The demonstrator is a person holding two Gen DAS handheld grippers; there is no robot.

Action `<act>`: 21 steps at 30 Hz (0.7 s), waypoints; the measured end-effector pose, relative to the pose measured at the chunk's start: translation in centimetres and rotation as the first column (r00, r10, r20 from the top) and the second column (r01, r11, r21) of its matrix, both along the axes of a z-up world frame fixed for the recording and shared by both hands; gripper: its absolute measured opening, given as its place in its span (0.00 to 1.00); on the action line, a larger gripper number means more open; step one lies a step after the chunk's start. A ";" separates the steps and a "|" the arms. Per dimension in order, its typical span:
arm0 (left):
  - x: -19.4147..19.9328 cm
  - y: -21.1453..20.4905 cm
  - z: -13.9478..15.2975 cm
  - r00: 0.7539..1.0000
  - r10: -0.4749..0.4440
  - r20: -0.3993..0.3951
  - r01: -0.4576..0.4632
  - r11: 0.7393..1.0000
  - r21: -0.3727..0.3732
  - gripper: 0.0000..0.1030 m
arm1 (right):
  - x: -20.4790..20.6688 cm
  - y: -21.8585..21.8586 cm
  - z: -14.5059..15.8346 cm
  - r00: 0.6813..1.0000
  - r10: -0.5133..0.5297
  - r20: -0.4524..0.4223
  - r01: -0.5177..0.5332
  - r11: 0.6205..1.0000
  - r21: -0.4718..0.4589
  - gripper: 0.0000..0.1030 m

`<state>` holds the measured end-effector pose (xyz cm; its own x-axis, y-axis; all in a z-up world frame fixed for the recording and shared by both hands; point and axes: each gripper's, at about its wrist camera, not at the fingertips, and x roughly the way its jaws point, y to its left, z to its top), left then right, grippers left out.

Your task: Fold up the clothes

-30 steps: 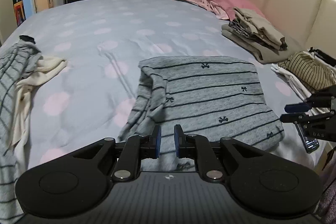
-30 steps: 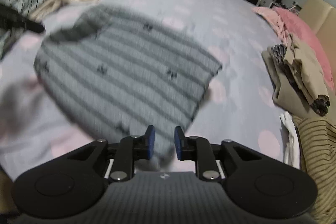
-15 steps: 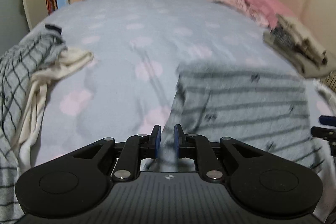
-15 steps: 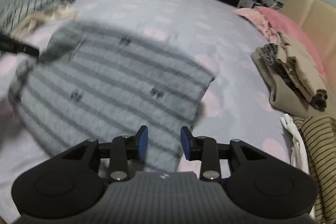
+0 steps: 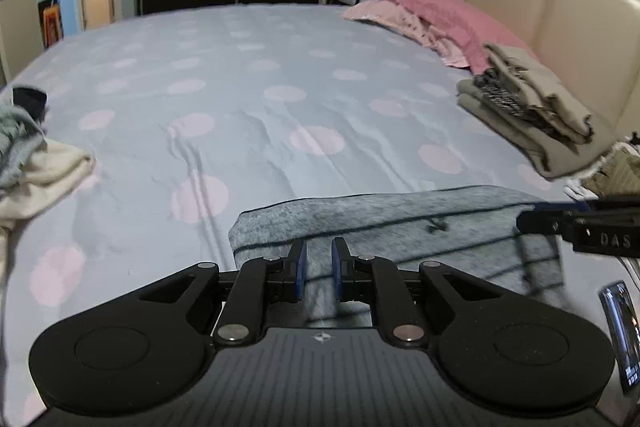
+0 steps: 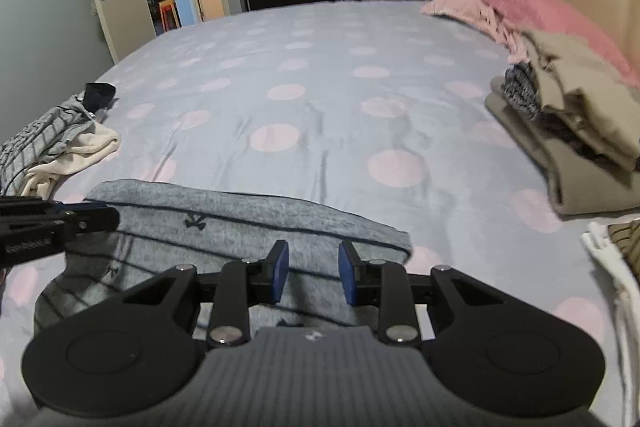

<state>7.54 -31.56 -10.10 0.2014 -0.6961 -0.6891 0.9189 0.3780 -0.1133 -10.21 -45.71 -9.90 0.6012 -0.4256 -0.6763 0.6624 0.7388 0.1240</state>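
A grey garment with dark stripes and small bow prints (image 5: 400,227) (image 6: 240,219) lies folded in a low band on the near part of the bed. My left gripper (image 5: 319,269) hovers over its left end, its jaws narrow with grey fabric showing between them. My right gripper (image 6: 313,273) stands open over the garment's right end, and nothing sits between its blue pads (image 6: 280,267). In the left wrist view the right gripper's fingers (image 5: 560,223) reach in from the right. In the right wrist view the left gripper's fingers (image 6: 60,223) show at the left edge.
An unfolded heap of checked and cream clothes (image 5: 36,163) (image 6: 60,147) lies at the left. A folded beige stack (image 5: 540,115) (image 6: 580,131) and pink pillows (image 5: 440,23) sit by the headboard. A striped garment (image 6: 628,239) and a phone (image 5: 624,327) are at the right.
The right gripper has opened and let go of the grey garment. Both views have drawn back and tilted up, and the garment now shows as a shorter folded band.
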 end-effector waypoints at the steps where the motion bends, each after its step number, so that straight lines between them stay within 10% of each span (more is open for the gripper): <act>1: 0.4 -0.5 -0.5 1.000 0.002 -0.010 -0.002 1.000 0.008 0.10 | 0.4 -0.4 -0.4 1.000 -0.006 -0.008 0.007 1.000 0.014 0.29; 12: 3.3 -4.2 -4.0 0.995 0.021 -0.100 -0.014 0.997 0.073 0.10 | 2.5 -4.5 -5.0 0.996 -0.072 -0.055 0.082 0.976 0.203 0.29; 21: 1.3 -1.6 -1.0 0.998 0.042 -0.042 -0.039 0.998 0.053 0.22 | 2.0 -3.4 -3.1 0.995 -0.079 -0.055 0.087 0.984 0.157 0.40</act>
